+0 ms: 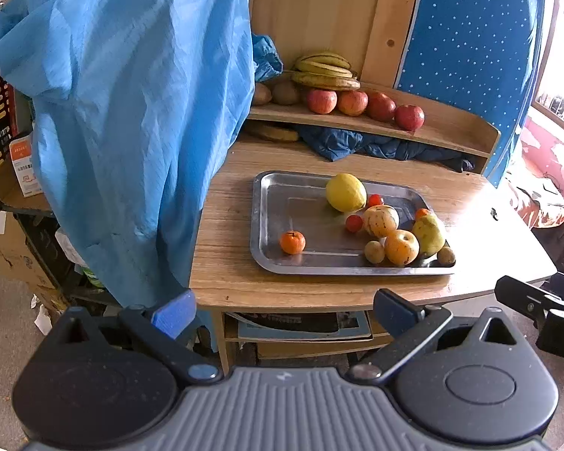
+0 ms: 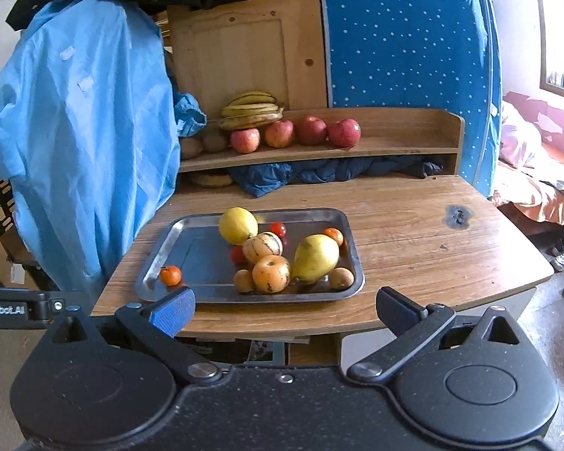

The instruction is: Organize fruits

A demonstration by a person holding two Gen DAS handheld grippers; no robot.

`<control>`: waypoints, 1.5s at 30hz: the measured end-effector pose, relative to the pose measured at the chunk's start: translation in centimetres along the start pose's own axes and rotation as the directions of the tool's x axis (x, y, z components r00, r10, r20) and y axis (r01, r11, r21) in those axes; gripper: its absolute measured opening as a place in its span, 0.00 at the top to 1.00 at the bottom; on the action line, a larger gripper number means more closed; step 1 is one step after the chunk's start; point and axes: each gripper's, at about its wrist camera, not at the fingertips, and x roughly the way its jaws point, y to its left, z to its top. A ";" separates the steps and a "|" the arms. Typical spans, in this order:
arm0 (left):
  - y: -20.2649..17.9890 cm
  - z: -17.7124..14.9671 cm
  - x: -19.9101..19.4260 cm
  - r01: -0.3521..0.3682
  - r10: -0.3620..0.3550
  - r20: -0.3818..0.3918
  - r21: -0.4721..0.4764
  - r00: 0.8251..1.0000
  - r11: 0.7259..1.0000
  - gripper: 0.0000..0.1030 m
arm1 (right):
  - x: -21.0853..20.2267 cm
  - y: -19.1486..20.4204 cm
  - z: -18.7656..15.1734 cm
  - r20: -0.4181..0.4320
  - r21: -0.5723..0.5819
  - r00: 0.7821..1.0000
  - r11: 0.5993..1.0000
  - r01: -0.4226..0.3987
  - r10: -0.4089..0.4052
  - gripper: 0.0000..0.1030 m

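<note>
Both the left gripper (image 1: 284, 310) and the right gripper (image 2: 284, 310) hang wide and empty, just off the near edge of the table (image 2: 413, 233). The tray (image 1: 278, 203) sits close to that edge. Most fruit crowds its right end: a lemon (image 1: 346, 192), a pear (image 2: 316, 257). One small orange (image 1: 292, 242) sits alone on the bare left side. Apples (image 1: 357, 103) line the shelf (image 1: 443, 127), with open room to their right.

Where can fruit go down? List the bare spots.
Free: the shelf right of the apples; the tray's left half around the lone tangerine; the tabletop right of the tray. Crowded: the tray's right half and the shelf's left end under the bananas.
</note>
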 end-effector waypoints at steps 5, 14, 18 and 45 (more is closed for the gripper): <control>0.1 -0.1 0.1 -0.001 0.001 0.002 0.002 1.000 1.000 0.01 | -0.1 0.4 -0.1 0.006 0.001 1.000 1.000 0.001 -0.001 0.01; 0.6 0.2 0.5 -0.026 0.026 -0.017 0.003 1.000 1.000 0.01 | 0.3 1.0 0.1 0.000 0.005 1.000 1.000 -0.003 0.003 0.01; 0.9 0.5 0.6 -0.029 0.029 -0.015 0.001 0.999 1.000 0.01 | 0.6 1.3 0.1 -0.004 0.004 1.000 1.000 -0.001 0.001 0.01; 0.8 0.9 1.2 -0.010 0.010 0.004 -0.010 1.000 1.000 0.01 | 2.3 1.9 0.7 -0.020 -0.021 1.000 1.000 -0.011 0.011 0.01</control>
